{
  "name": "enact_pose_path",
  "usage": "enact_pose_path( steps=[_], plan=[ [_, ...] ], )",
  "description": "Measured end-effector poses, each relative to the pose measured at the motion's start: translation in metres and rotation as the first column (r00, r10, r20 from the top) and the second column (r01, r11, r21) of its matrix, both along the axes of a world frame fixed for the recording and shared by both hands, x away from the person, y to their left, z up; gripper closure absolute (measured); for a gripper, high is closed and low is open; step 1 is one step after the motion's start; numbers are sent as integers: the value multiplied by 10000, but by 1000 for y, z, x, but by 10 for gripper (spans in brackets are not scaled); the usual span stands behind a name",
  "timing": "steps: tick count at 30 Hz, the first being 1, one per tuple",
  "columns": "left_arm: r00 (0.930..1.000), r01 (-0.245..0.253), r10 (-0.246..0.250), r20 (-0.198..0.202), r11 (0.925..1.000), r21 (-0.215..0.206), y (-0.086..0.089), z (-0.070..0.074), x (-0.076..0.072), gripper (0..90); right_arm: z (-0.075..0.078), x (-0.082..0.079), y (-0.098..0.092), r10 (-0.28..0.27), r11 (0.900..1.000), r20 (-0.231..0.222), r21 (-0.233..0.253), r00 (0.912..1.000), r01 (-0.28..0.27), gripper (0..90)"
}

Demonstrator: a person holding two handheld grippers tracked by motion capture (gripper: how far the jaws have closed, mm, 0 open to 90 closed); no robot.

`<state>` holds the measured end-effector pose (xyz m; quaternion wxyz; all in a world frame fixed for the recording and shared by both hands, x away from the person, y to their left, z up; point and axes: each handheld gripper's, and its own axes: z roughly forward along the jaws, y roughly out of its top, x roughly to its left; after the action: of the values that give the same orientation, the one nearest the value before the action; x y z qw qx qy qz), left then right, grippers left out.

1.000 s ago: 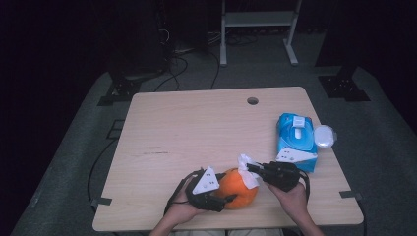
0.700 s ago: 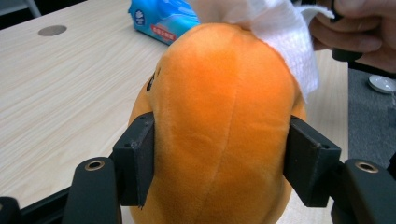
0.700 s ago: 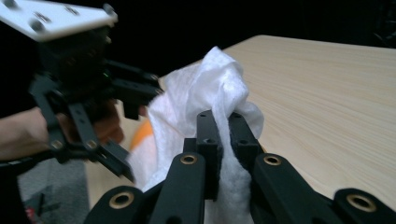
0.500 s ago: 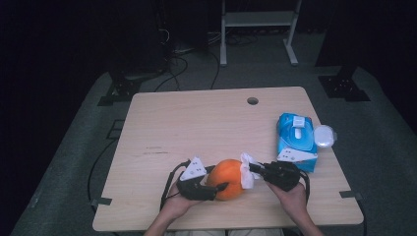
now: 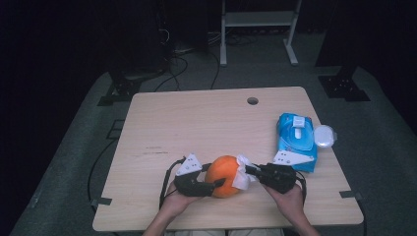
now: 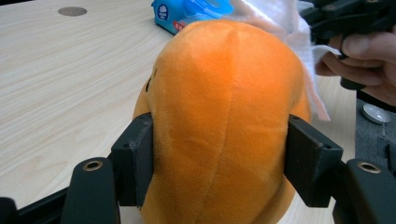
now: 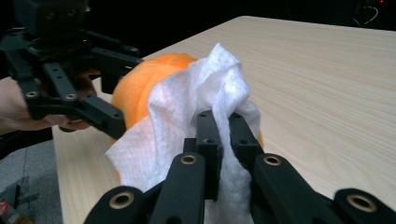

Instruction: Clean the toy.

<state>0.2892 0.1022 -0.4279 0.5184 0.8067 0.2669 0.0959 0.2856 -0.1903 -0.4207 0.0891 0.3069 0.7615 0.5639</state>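
An orange plush toy (image 5: 223, 176) sits near the table's front edge, and my left gripper (image 5: 211, 182) is shut on it; the two black jaws press its sides (image 6: 224, 140). My right gripper (image 5: 251, 171) is shut on a white wipe (image 5: 242, 173), which lies against the toy's right side. In the right gripper view the wipe (image 7: 196, 107) bunches over the jaws and drapes on the orange plush toy (image 7: 140, 88), with the left gripper (image 7: 112, 88) beyond it. The right gripper's hand (image 6: 364, 51) and the wipe (image 6: 285, 18) sit behind the toy.
A blue pack of wet wipes (image 5: 296, 140) lies at the table's right side, its lid raised, with a small round white lid (image 5: 324, 136) beside it at the edge. A cable hole (image 5: 253, 101) marks the far side of the table (image 5: 196, 123).
Both grippers with the toy shifted slightly left, and the toy turned in the left gripper. The wipe stays pressed on the toy's right side.
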Motion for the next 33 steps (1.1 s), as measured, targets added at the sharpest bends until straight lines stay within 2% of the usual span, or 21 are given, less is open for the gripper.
enact_pose_path(
  steps=[2, 4, 6, 9, 11, 12, 14, 17, 18, 19, 21, 24, 25, 26, 28, 31, 33],
  plan=[
    [10000, -87, 87, -28, 9999, -60, 0, -1, 0, 335, 6, -7, 8, 345, 9993, 231, 134, 9991, -348, 848],
    [10000, -78, 78, 9, 10000, -52, -2, -2, 0, 330, 13, -12, 16, 576, 9982, 609, -187, 9965, -566, 847],
    [10000, 71, -71, 9, 10000, -32, -4, -1, -1, 301, 13, -10, 16, 469, 9984, 730, -336, 9962, -446, 847],
    [9989, 455, -455, -108, 9990, -53, -7, -1, -2, 197, 6, -3, 6, -50, 9996, 432, -274, 9991, 62, 846],
    [9994, 340, -341, 78, 9994, 92, -9, -1, -3, 210, 3, 0, 0, -292, 9994, 222, -171, 9993, 296, 846],
    [9996, 220, -223, 167, 9996, 171, -10, -1, -3, 233, 3, -2, 1, -287, 9994, 288, -180, 9992, 292, 846],
    [9998, 5, -7, 183, 9999, 133, -12, -1, -3, 270, 8, -9, 9, -75, 9996, 628, -284, 9980, 93, 846],
    [9995, 43, -50, 313, 9997, 230, -16, -1, -5, 293, 15, -17, 23, 513, 9980, 1104, -421, 9926, -469, 845],
    [9994, 96, -106, 343, 9995, 298, -17, -1, -6, 291, 16, -18, 25, 547, 9975, 1181, -514, 9915, -490, 846],
    [9993, 193, -201, 313, 9995, 263, -16, -1, -5, 283, 16, -18, 25, 524, 9972, 1212, -589, 9912, -455, 845],
    [9991, 393, -394, 172, 9992, 78, -14, 0, -4, 232, 14, -13, 18, 313, 9988, 1009, -409, 9944, -273, 846],
    [9988, 439, -446, 205, 9985, 312, -14, -1, -4, 150, 10, -6, 5, -318, 9989, 825, -318, 9961, 345, 846],
    [9989, 440, -447, 148, 9981, 421, -14, -2, -3, 154, 10, -5, 3, -422, 9986, 834, -268, 9956, 446, 846],
    [9988, 419, -430, 252, 9981, 441, -15, -3, -4, 206, 10, -4, 1, -479, 9986, 721, -174, 9962, 493, 845],
    [9982, 302, -337, 503, 9972, 685, -19, -2, -6, 275, 12, -7, 5, -398, 9990, 825, -190, 9958, 415, 846],
    [9953, 240, -320, 914, 9959, 874, -25, -2, -10, 347, 17, -17, 20, 244, 9997, 1072, -102, 9939, -235, 847],
    [9895, 439, -601, 1311, 9914, 1237, -32, 0, -16, 371, 21, -23, 31, 745, 9968, 1398, -408, 9874, -695, 847]
  ],
)
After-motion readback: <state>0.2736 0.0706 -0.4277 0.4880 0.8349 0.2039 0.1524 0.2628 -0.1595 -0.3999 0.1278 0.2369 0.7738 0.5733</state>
